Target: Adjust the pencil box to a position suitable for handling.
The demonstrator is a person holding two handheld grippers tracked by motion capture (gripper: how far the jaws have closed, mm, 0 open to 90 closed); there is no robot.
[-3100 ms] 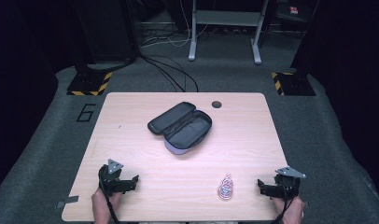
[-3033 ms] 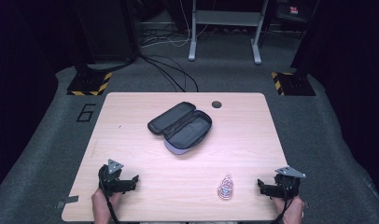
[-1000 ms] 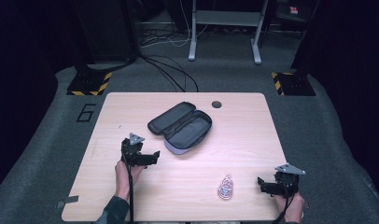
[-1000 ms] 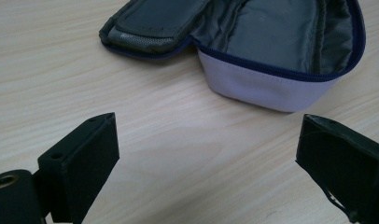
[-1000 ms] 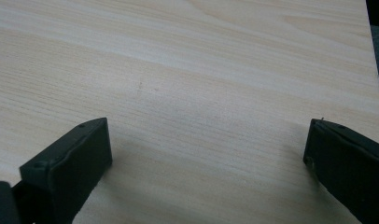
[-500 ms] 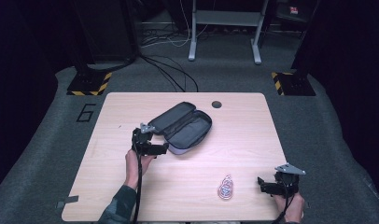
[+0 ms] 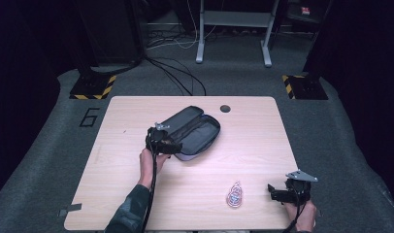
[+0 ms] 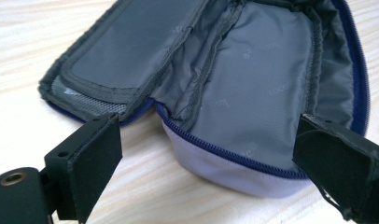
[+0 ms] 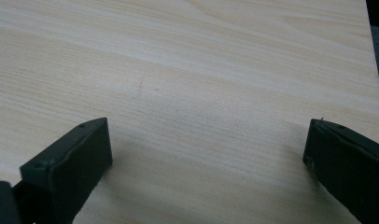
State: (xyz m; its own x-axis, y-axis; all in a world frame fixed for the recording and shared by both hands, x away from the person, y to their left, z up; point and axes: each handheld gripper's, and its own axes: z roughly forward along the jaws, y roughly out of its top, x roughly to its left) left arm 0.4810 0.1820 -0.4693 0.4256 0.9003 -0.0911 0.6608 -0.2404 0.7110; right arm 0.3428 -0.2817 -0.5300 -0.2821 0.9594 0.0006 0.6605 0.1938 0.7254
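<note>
Pouch (image 7: pixel 192 131), dark grey with a blue zip and a pale lilac outside, lies unzipped and spread flat on the counter (image 7: pixel 253 141), a little left of the middle and toward the far edge. Going from the left of the high view, the left claw (image 7: pixel 172 145) sits at the pouch's near-left end, held by a hand (image 7: pixel 149 164) whose dark sleeve comes up from the counter's near edge. In the left gripper view that left claw (image 8: pixel 208 154) is released, jaws wide apart, one on each side of the pouch's rounded near end and not touching the fabric; the grey lining (image 8: pixel 257 79) and the folded-back lid flap (image 8: pixel 127 51) lie just beyond them. Farther right, near the front edge, a small reddish patterned charm (image 7: pixel 234 195) rests flat on the wood, well apart from the pouch. At the near-right corner the right claw (image 7: pixel 272 192) rests low over the counter. In the right gripper view the right claw (image 9: pixel 206 154) is released too, jaws spread over bare wood (image 9: pixel 192 70).
</note>
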